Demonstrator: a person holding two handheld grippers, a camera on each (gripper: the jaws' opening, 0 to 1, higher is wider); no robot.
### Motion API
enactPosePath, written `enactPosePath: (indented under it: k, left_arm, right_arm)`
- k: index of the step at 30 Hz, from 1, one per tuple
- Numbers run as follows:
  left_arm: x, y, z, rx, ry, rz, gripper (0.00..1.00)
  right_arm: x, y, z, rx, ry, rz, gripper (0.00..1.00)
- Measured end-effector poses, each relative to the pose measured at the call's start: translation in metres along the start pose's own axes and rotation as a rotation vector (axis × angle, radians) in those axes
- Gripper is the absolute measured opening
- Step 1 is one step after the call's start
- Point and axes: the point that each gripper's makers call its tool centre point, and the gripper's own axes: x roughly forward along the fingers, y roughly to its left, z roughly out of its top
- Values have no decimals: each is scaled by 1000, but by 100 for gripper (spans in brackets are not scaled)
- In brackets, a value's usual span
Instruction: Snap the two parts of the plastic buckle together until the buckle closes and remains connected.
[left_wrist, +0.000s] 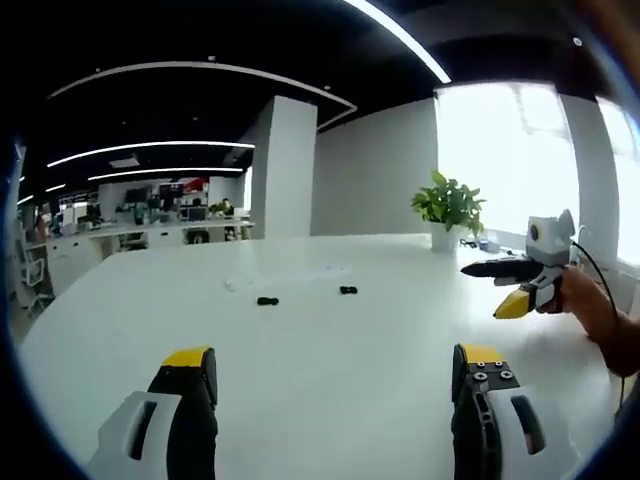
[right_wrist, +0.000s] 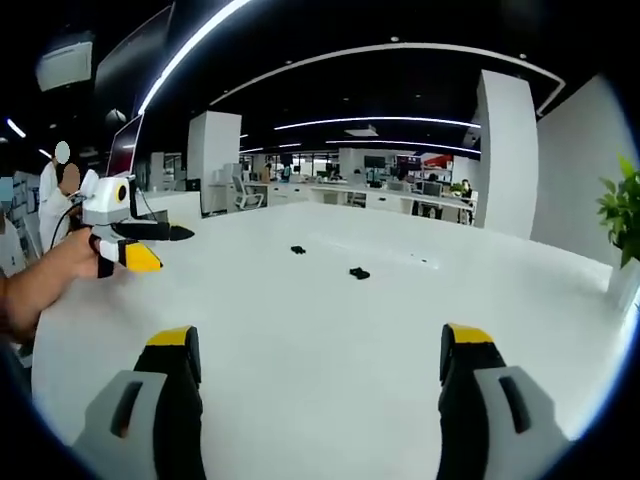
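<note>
Two small black buckle parts lie apart on the white table. In the left gripper view one part (left_wrist: 267, 301) is to the left and the other part (left_wrist: 348, 290) to the right. In the right gripper view they appear as a far part (right_wrist: 298, 249) and a nearer part (right_wrist: 359, 273). My left gripper (left_wrist: 335, 375) is open, well short of them, with nothing between its jaws. My right gripper (right_wrist: 320, 355) is open too and holds nothing. Each gripper shows in the other's view, held in a hand: the right gripper (left_wrist: 515, 288) and the left gripper (right_wrist: 150, 245).
A potted plant (left_wrist: 449, 208) stands at the far edge of the white table (left_wrist: 330, 340). A flat clear sheet (left_wrist: 285, 277) lies behind the buckle parts. Office desks and a white pillar (left_wrist: 285, 165) stand beyond the table.
</note>
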Motion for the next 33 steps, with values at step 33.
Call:
enactPosePath:
  k: [33]
  left_arm:
    - [35,26,20,-9,55,-32,99]
  right_arm:
    - [26,-35,0,44,45,-34,100]
